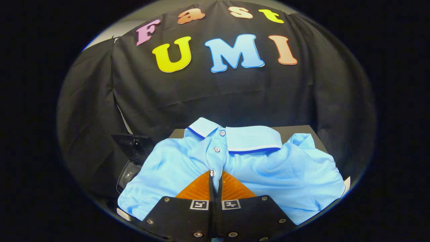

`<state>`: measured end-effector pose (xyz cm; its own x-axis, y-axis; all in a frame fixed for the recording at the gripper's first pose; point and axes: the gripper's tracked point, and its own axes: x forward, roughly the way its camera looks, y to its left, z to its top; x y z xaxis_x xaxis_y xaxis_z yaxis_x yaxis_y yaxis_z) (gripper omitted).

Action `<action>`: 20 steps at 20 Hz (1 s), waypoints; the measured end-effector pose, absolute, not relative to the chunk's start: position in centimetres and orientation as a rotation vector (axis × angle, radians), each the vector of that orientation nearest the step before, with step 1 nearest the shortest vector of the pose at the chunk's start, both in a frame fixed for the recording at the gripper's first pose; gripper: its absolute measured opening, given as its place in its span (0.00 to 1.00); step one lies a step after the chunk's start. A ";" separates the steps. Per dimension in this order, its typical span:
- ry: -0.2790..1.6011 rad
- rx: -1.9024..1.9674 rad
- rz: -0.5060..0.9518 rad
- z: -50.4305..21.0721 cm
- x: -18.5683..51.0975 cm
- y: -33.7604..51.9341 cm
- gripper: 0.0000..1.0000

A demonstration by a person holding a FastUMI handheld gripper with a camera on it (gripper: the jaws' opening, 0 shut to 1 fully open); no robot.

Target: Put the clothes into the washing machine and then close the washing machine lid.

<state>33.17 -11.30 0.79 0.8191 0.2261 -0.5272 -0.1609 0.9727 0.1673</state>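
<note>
a light blue polo shirt lies spread over a dark table, collar toward the far edge, covering most of the top so that only a strip of the far edge shows bare behind the collar. the collar is paler, trimmed with a dark blue line, and the button placket runs from it toward the near edge with small buttons down it. the gripper sits over the near part of the shirt, its two fingers drawn close together with only a narrow slit between them, and a fold of the placket cloth is pinched in that slit, both fingers pressing on it just below the lowest button. off the table's left edge stands the washing machine, dark and glossy, its lid raised and tilted open, partly hidden by the shirt's sleeve. black cloth hangs as the booth wall beyond the far edge.
</note>
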 end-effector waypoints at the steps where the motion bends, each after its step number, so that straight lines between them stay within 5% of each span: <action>1: 0.565 0.121 0.212 1.4 33.1 -11.1 0.00; 20: 0.416 0.207 0.294 9.7 30.4 2.6 0.00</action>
<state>30.37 2.61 9.72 0.8737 0.3211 -0.3655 -0.2372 0.9370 0.2563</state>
